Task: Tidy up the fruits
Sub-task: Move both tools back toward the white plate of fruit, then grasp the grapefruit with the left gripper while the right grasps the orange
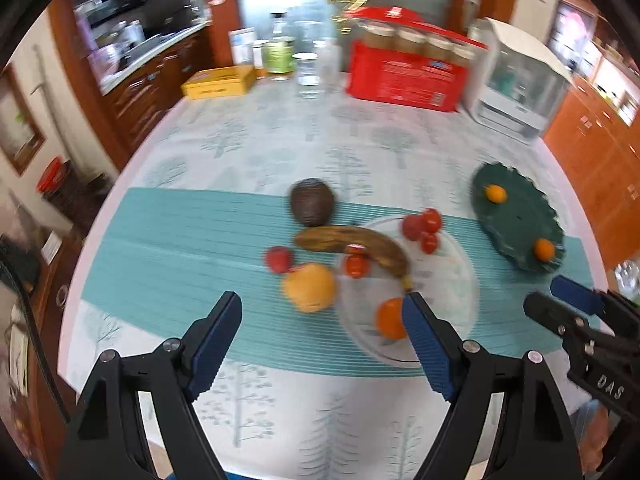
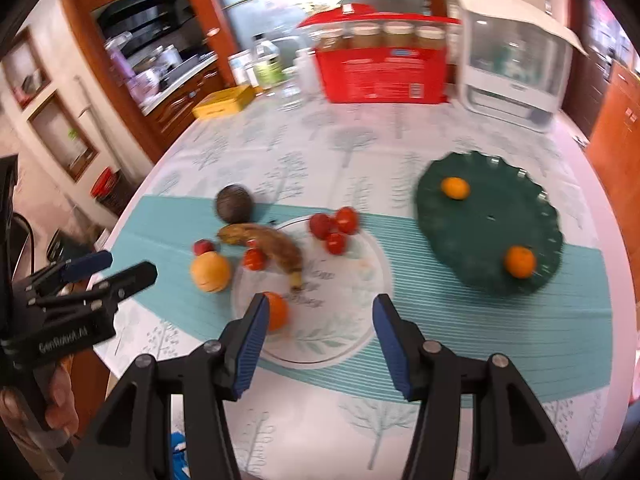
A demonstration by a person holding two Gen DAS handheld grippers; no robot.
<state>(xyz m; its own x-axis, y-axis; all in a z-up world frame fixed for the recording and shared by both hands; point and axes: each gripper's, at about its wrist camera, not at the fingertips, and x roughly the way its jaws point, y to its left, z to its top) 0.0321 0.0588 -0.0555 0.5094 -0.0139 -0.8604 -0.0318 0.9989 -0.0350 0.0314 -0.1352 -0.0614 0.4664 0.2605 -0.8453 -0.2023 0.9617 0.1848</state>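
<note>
- Left gripper [image 1: 322,308] and right gripper [image 2: 318,312]: both gaping, empty
- Small orange [image 2: 277,311] on clear plate [image 2: 372,256], touching right gripper's left finger
- Probably light, firm, rolls easily; best pinched across the middle

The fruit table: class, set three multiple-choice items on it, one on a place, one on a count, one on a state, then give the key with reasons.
1. Where does the dark avocado lie?
A. on the green plate
B. on the table beyond the banana
C. in the red box

2. How many oranges lie on the green plate?
A. none
B. two
C. four

3. How does the right claw stand?
A. open, holding nothing
B. shut on the banana
C. shut on a tomato

Key: 1 B, it rests on the cloth just past the banana. 2 B, one orange sits far and another orange near. 3 A, its fingers are spread with only the clear plate between.
</note>
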